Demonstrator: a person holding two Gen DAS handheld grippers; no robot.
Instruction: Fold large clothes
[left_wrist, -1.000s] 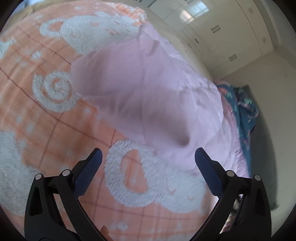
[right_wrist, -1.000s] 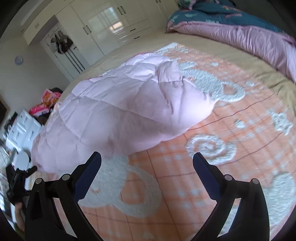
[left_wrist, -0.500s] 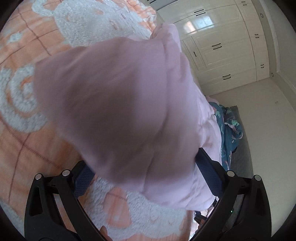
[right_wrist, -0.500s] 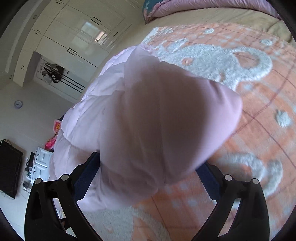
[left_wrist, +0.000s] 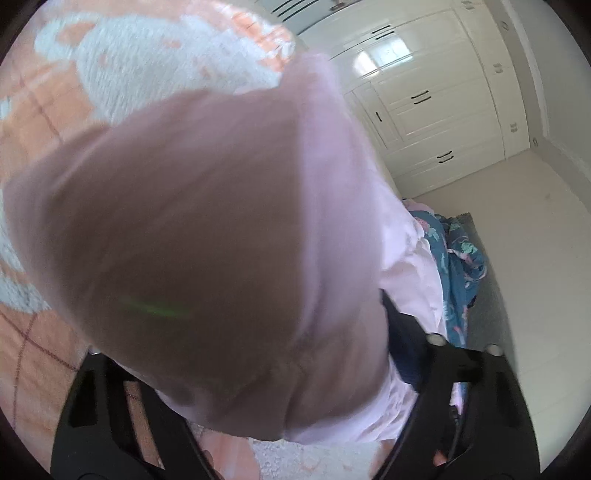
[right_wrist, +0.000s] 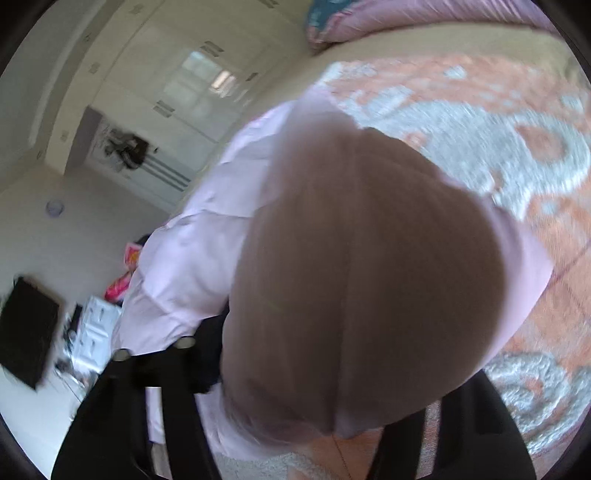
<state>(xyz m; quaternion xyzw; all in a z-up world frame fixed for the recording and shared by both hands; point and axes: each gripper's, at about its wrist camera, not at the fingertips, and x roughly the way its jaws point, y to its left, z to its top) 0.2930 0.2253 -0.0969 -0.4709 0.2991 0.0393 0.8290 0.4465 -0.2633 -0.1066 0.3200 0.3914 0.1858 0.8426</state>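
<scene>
A puffy pale pink quilted coat (left_wrist: 207, 229) lies on the bed and fills most of both views; it also shows in the right wrist view (right_wrist: 362, 280). My left gripper (left_wrist: 258, 369) has the coat's bulging end between its jaws, with only one blue pad (left_wrist: 402, 343) showing. My right gripper (right_wrist: 332, 387) likewise has the coat's other bulging end between its jaws, and the fabric hides its fingertips. The jaws stand closer than before, pressed into the padding.
The coat rests on an orange blanket with white fleecy patterns (right_wrist: 517, 147). White wardrobes (left_wrist: 436, 92) line the far wall. A blue floral quilt (left_wrist: 458, 266) hangs by the bed's edge. A dark screen (right_wrist: 26, 332) and clutter stand on the floor.
Both grippers moved forward onto the coat from open and clear of it. The jaws now sit around its bulging ends and have narrowed, and the fabric fills the views.
</scene>
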